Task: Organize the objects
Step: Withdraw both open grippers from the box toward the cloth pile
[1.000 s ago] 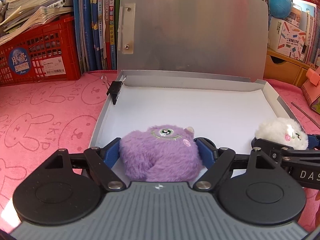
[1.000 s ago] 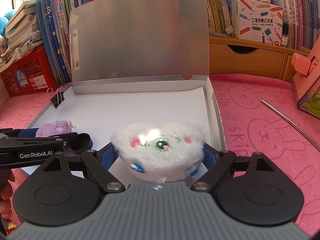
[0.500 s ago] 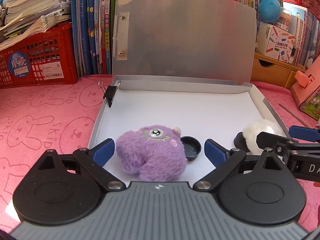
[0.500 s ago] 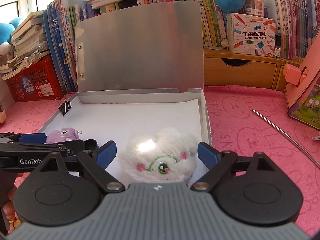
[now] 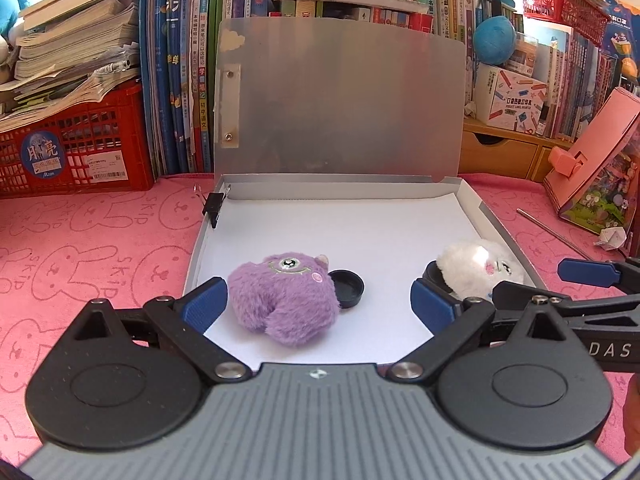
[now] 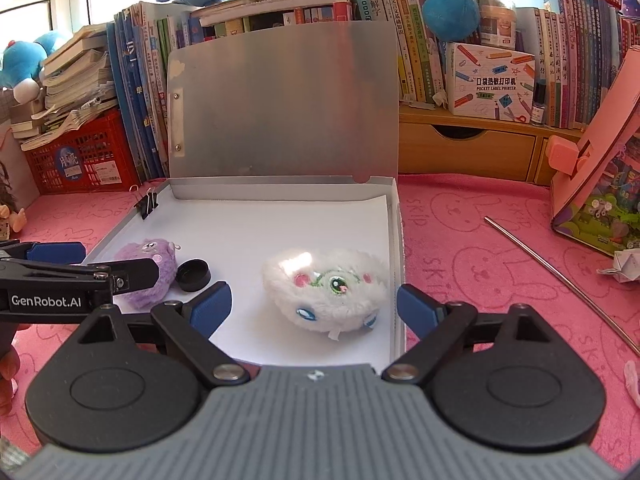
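My left gripper (image 5: 318, 306) stands spread wide, its blue pads clear of the fluffy purple one-eyed plush toy (image 5: 284, 300) that lies on the white paper between them, nearer the left pad. The toy's long axis runs roughly across my view, slanting from near right to far left, and its stitched eye faces up and away from me. Touching its right side is a small round black cap (image 5: 347, 288), open side up.

My right gripper (image 6: 314, 306) is also spread, nothing pinched. The fluffy white plush toy with a green eye and pink cheeks (image 6: 328, 290) lies between its pads, apart from both. Its long axis runs across my view and its face points up towards me.

Both toys rest in the near part of the shallow grey cardboard box lined with white paper (image 5: 496, 220), purple at the left, white by the right wall. Farther back, a black binder clip (image 5: 214, 208) grips the box's left wall. Behind that the grey lid (image 5: 340, 104) stands upright against a row of books (image 5: 180, 80), all on a pink rabbit-print cloth (image 5: 80, 256).
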`<state>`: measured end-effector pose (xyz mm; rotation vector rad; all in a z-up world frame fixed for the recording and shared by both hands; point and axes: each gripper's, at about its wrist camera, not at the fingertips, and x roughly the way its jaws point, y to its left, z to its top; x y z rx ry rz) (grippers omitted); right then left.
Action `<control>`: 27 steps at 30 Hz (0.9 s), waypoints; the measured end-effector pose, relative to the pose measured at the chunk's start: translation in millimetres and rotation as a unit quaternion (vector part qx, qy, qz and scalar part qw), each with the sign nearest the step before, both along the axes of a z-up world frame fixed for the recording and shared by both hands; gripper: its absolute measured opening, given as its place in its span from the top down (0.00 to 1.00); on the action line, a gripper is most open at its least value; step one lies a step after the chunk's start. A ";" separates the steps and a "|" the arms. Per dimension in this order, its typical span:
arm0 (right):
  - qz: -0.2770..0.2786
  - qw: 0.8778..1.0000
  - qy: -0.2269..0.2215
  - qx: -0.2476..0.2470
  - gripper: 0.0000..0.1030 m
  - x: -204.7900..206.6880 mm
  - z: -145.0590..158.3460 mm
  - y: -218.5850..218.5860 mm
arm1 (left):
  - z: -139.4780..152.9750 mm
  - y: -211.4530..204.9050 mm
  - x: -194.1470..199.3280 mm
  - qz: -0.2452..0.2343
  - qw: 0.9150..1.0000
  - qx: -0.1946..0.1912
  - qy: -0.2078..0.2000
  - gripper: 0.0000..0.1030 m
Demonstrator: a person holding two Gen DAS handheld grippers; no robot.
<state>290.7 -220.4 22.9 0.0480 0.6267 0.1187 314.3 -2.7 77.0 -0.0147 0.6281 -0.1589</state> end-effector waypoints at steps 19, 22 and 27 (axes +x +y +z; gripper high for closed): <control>0.019 0.999 -0.028 0.003 0.08 -61.4 10.0 -7.2 | 14.5 -8.7 -80.0 -0.044 0.998 0.000 -0.049 0.03; 0.024 0.999 -0.033 0.003 0.08 -71.7 10.1 -7.9 | 14.8 -6.7 -91.0 -0.046 0.998 -0.013 -0.052 0.03; 0.029 0.999 -0.039 -0.002 0.08 -90.0 6.2 -6.9 | 13.1 -4.1 -114.1 -0.052 0.997 -0.019 -0.063 0.03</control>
